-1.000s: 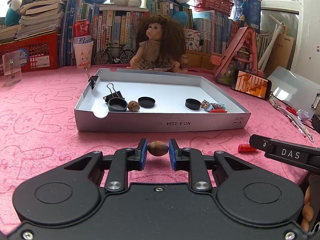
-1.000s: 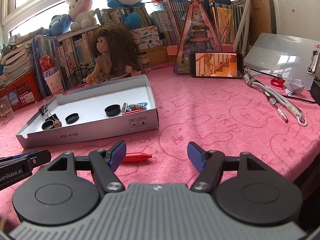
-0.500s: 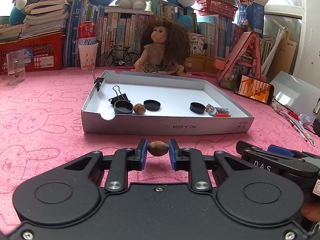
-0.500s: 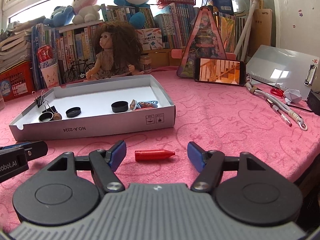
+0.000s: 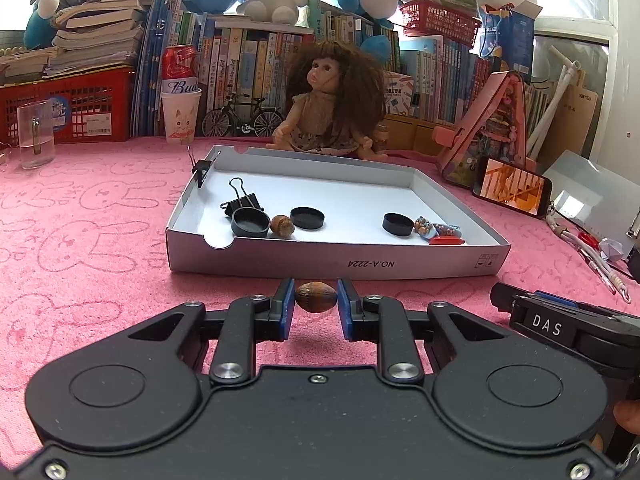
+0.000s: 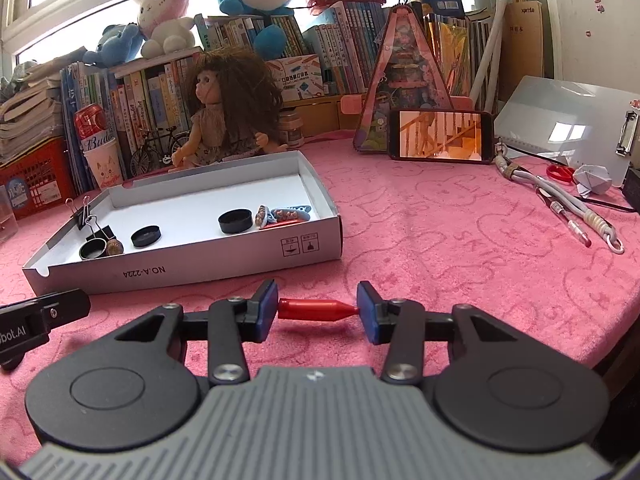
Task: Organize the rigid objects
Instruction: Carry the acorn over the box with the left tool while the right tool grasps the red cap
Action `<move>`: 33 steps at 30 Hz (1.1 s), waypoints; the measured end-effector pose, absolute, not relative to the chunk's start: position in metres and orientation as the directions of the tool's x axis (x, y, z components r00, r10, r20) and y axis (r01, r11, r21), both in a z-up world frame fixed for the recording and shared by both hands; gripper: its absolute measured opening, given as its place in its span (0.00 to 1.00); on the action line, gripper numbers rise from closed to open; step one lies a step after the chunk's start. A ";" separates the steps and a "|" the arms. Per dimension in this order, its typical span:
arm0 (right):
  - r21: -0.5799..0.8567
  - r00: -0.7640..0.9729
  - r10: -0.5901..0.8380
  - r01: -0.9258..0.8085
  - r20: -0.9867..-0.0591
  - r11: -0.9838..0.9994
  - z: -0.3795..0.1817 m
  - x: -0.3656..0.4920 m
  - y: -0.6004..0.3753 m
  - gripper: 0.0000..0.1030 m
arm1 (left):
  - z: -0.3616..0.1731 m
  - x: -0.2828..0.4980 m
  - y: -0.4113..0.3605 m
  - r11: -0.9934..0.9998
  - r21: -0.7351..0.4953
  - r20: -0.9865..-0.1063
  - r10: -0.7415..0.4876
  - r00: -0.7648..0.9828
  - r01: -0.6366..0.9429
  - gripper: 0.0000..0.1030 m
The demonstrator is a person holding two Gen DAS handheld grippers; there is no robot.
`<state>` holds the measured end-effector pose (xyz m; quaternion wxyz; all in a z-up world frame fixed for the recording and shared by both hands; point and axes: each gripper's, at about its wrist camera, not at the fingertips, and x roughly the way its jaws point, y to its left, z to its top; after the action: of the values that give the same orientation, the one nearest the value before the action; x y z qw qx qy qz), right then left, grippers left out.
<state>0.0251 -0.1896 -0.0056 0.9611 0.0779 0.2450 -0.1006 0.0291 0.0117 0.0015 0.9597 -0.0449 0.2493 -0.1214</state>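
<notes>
1. Since the earlier picture, the right claw (image 6: 317, 307) has been closing its jaws, and the red cap (image 6: 316, 310) that lay loose on the pink surface (image 6: 460, 248) now sits end to end between the blue pads.
2. On the left, the left claw (image 5: 316, 304) is shut on a brown nut (image 5: 315, 302), which hangs a little above the surface, just in front of the white box (image 5: 340, 266).
3. Inside the box, from left to right, lie a black clip (image 5: 241, 200), a small black pan (image 5: 250, 222), another nut (image 5: 282, 225), two black lids, and some small bits in the right corner.
4. On the right, the red cap touches both pads of the right claw, its flat end on the left pad and its thin tip on the right pad.
5. I think the nut is hard, light and round, so it could roll or pop out; holding it across its middle looks best.
6. I think the cap is hard, light and smooth. Held by its ends, the pointy tip may slip, so a grip across its thick part seems safer.
</notes>
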 end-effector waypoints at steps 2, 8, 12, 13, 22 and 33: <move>0.106 0.865 -0.150 0.227 -0.478 0.968 -0.003 0.025 -0.191 0.47 | 0.003 0.029 0.012 0.966 -0.150 -0.464 -0.256 0.848 0.209 0.21; 0.102 0.882 -0.141 0.208 -0.450 0.973 0.003 0.027 -0.193 0.47 | 0.008 0.032 0.012 0.965 -0.155 -0.454 -0.258 0.853 0.210 0.21; 0.100 0.889 -0.144 0.206 -0.435 0.973 0.007 0.029 -0.197 0.47 | 0.014 0.036 0.012 0.966 -0.155 -0.443 -0.256 0.859 0.208 0.21; 0.099 0.890 -0.144 0.205 -0.432 0.974 0.008 0.029 -0.197 0.47 | 0.015 0.037 0.012 0.966 -0.155 -0.441 -0.255 0.861 0.206 0.21; 0.089 0.910 -0.122 0.170 -0.397 0.981 0.016 0.038 -0.197 0.47 | 0.027 0.054 0.011 0.966 -0.169 -0.426 -0.249 0.870 0.194 0.21; 0.108 0.923 -0.069 0.119 -0.379 0.987 0.026 0.060 -0.200 0.47 | 0.037 0.077 0.005 0.968 -0.173 -0.418 -0.241 0.876 0.184 0.21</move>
<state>0.0602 -0.1996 0.0255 0.9784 0.0647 0.1903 -0.0480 0.0774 0.0052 0.0367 0.9664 -0.0642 0.2234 -0.1099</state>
